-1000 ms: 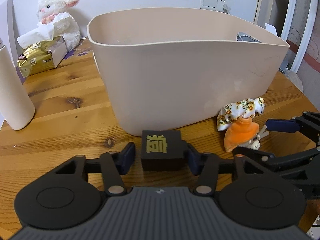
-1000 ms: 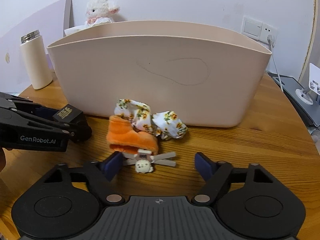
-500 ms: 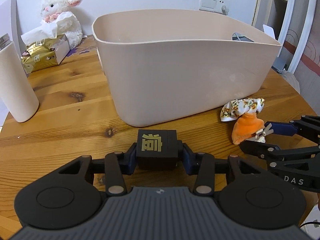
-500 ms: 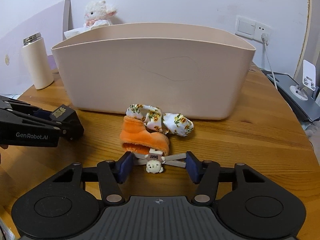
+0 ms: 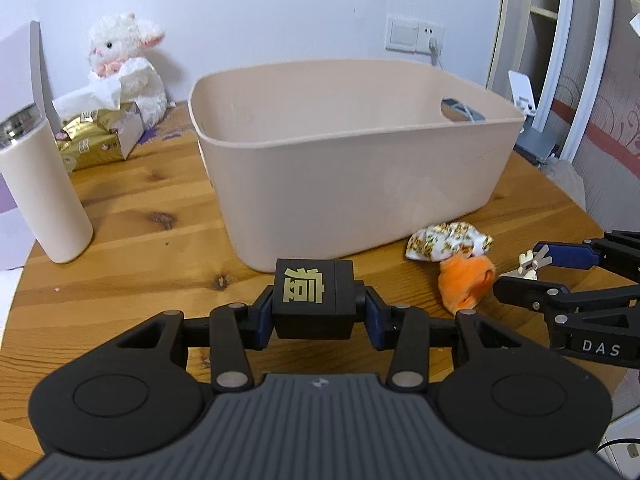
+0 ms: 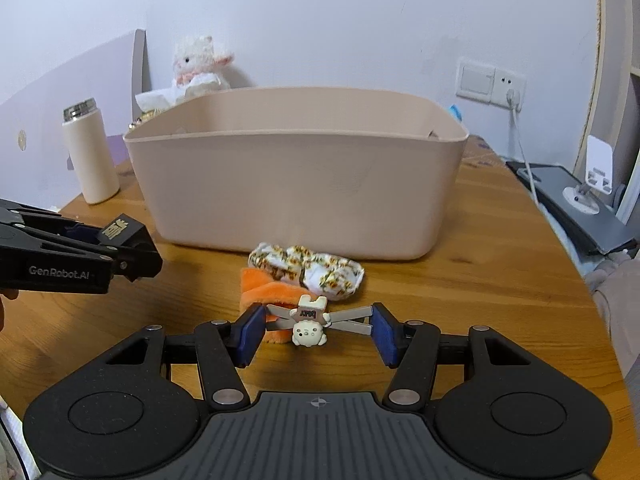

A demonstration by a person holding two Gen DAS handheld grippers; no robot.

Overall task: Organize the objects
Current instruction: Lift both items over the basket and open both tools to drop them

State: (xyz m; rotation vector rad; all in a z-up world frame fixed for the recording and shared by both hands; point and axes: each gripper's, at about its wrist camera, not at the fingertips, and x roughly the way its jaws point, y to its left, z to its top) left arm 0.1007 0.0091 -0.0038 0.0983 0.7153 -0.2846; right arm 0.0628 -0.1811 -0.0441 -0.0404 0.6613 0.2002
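Observation:
My left gripper [image 5: 316, 312] is shut on a black cube [image 5: 314, 298] with a gold character, held above the wooden table [image 5: 140, 248] in front of the beige bin [image 5: 352, 160]. My right gripper [image 6: 316, 326] is shut on a grey hair clip with a small white bunny [image 6: 309, 322]. Just beyond the clip an orange sock [image 6: 264, 288] and a floral cloth [image 6: 316, 268] lie on the table, against the bin [image 6: 300, 184]. The left wrist view shows the right gripper [image 5: 532, 268] at the right, beside the sock [image 5: 464, 280]. The bin's floor is hidden.
A cream flask [image 5: 44, 192] stands left of the bin. Behind it are a gold tissue box [image 5: 96, 140] and a white plush lamb [image 5: 128, 64]. A dark device with a white stand [image 6: 592, 184] sits off the table's right edge. A cable hangs from the wall socket [image 6: 508, 84].
Both grippers went from open to shut, the left on the black cube, the right on the hair clip. Both have since risen, so the bin's rim now shows from above.

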